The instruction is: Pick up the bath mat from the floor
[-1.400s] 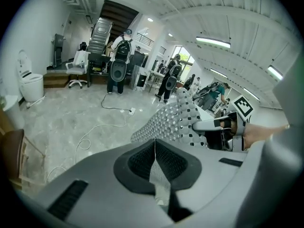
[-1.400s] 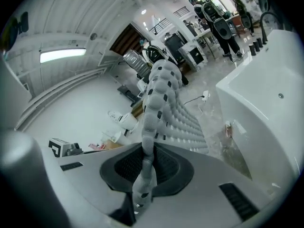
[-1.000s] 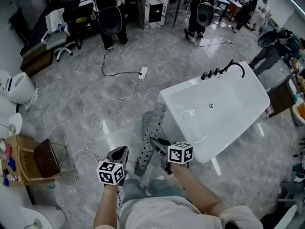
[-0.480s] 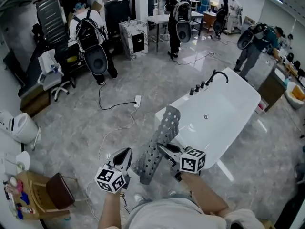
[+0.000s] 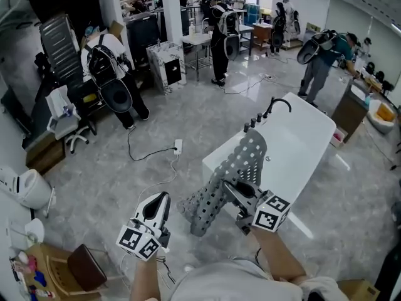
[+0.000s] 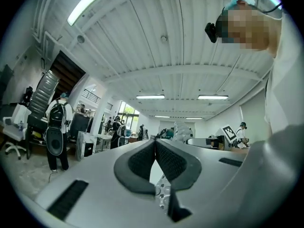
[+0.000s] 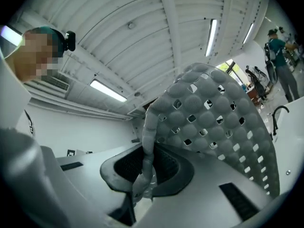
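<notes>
Checking for print first: the only clear markings are the black-and-white square patterns on the marker cube (image 5: 139, 242) of the left gripper (image 5: 161, 199) and on the cube (image 5: 270, 213) of the right gripper (image 5: 230, 185); no word or brand on the gear in the upper part of the head view is large enough to read. The right gripper pinches one edge of the grey perforated bath mat (image 5: 235, 168); in the right gripper view the mat's rim runs between the two pads of that gripper (image 7: 145, 156), and the holed sheet (image 7: 213, 122) arches up and to the right. The left gripper (image 6: 155, 144) has its pad tips pressed together with nothing between them, and in the head view it sits lower left of the mat, apart from it. The mat stands at frame centre, its curled top in front of the white bathtub (image 5: 301, 143), its lower end down near the grey floor (image 5: 125, 168); contact there cannot be judged. Against a second ago, the mat no longer droops low beside the tub but is raised and reaches across the tub's near rim; the right gripper keeps its pinch, and the left gripper is as clear of the mat as before.
</notes>
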The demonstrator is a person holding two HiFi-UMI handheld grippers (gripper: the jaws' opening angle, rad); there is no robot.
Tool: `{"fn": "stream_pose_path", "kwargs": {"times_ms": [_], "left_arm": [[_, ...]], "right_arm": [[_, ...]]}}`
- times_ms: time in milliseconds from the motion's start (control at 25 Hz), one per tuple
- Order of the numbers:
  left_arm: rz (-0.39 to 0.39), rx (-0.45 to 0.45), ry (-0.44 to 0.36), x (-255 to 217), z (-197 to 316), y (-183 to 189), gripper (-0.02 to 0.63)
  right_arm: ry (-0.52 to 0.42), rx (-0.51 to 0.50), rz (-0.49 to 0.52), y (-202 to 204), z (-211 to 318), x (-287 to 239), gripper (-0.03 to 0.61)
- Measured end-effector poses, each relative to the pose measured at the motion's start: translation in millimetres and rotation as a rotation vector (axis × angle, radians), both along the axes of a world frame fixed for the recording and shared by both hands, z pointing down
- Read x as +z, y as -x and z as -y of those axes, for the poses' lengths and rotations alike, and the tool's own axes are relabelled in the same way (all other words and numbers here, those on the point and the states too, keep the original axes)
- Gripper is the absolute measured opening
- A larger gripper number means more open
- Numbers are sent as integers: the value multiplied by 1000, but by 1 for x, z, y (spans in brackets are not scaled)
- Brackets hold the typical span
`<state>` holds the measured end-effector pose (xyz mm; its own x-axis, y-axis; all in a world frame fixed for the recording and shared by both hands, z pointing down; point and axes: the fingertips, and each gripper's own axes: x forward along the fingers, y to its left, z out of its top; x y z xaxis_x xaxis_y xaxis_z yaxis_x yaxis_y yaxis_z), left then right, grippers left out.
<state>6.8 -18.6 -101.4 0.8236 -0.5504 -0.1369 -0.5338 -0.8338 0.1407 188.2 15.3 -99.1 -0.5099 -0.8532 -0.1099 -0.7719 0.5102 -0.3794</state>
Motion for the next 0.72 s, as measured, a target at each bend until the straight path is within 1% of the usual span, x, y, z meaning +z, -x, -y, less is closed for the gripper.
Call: {"fn": "stream_pose_path", "kwargs": {"times_ms": [320, 480, 720], "left_arm": [[-32, 40, -66, -21, -8, -3, 17], [-39, 52, -85, -24, -13, -6, 17], [-38, 64, -78, -21, -19, -9, 17]], "right_arm": [[-101, 81, -33, -17, -18, -19, 66], [-117, 118, -35, -25, -26, -19, 67], [-113, 139, -34, -25, -37, -13, 67]]}}
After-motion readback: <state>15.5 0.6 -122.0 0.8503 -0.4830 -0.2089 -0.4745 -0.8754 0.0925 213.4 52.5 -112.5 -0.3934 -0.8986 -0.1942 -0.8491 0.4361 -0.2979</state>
